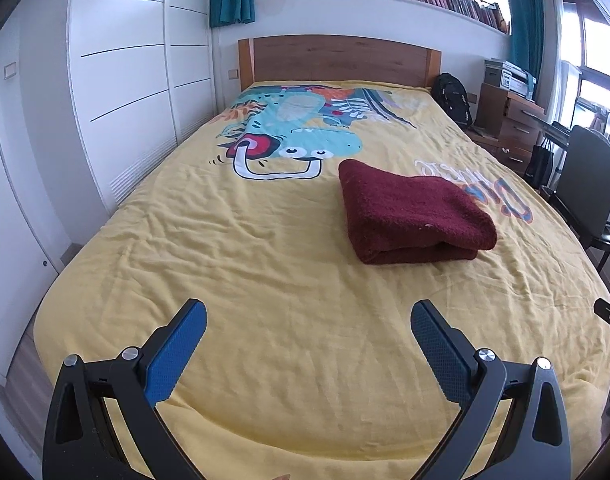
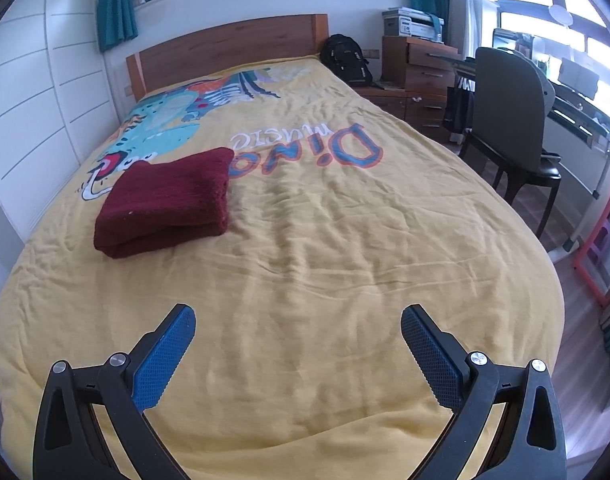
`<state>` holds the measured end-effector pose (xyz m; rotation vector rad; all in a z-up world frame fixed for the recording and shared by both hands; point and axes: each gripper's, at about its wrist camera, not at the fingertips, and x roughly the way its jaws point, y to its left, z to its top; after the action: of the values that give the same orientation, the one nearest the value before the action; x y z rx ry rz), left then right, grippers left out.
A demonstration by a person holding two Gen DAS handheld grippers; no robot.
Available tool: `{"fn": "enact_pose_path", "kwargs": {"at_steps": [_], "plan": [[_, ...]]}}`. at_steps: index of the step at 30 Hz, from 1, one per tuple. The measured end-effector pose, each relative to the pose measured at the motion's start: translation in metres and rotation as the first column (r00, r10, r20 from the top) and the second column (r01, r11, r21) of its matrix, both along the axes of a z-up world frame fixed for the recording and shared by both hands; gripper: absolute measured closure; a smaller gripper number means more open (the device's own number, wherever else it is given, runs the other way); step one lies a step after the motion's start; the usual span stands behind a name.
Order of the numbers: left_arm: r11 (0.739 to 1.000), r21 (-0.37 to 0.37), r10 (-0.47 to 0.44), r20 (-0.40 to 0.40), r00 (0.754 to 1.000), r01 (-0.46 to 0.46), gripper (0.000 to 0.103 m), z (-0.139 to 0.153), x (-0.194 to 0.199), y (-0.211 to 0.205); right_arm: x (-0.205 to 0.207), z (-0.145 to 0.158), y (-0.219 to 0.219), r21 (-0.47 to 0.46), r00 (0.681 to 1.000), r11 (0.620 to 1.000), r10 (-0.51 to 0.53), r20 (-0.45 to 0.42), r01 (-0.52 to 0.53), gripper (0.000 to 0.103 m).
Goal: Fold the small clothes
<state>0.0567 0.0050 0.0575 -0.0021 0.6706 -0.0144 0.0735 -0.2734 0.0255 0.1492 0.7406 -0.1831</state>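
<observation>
Jaws of both tools spread wide, nothing between the blue textured pads (image 1: 177,352). Left gripper (image 1: 309,320) and right gripper (image 2: 297,320) held low over the near end of the yellow cotton bedspread with the dinosaur print (image 1: 265,264), well apart from the work item. Dark red terry cloth, folded into a thick rectangular stack (image 1: 413,216), lying flat mid-bed, overlapping the printed lettering, rounded fold edge toward the cameras. Seen from the right wrist as offset to the left (image 2: 169,204). Layers stacked squarely, no loose corner showing; judged as a finished fold, hence both tools empty and clear of it. No other garment visible on the spread. Wooden headboard (image 1: 337,60) and dark desk chair (image 2: 509,120) beyond, not involved.
</observation>
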Motion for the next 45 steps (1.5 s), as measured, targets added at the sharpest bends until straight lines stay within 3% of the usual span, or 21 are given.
{"fn": "enact_pose_path", "kwargs": {"at_steps": [25, 45], "plan": [[0.998, 0.020, 0.058, -0.005, 0.998, -0.058, 0.002, -0.005, -0.003, 0.004, -0.011, 0.008, -0.006, -0.021, 1.000, 1.000, -0.011, 0.023, 0.011, 0.000], [0.999, 0.019, 0.047, -0.006, 0.999, -0.047, 0.002, -0.006, -0.005, 0.002, -0.010, 0.009, -0.005, -0.021, 1.000, 1.000, -0.007, 0.020, 0.007, 0.000]]}}
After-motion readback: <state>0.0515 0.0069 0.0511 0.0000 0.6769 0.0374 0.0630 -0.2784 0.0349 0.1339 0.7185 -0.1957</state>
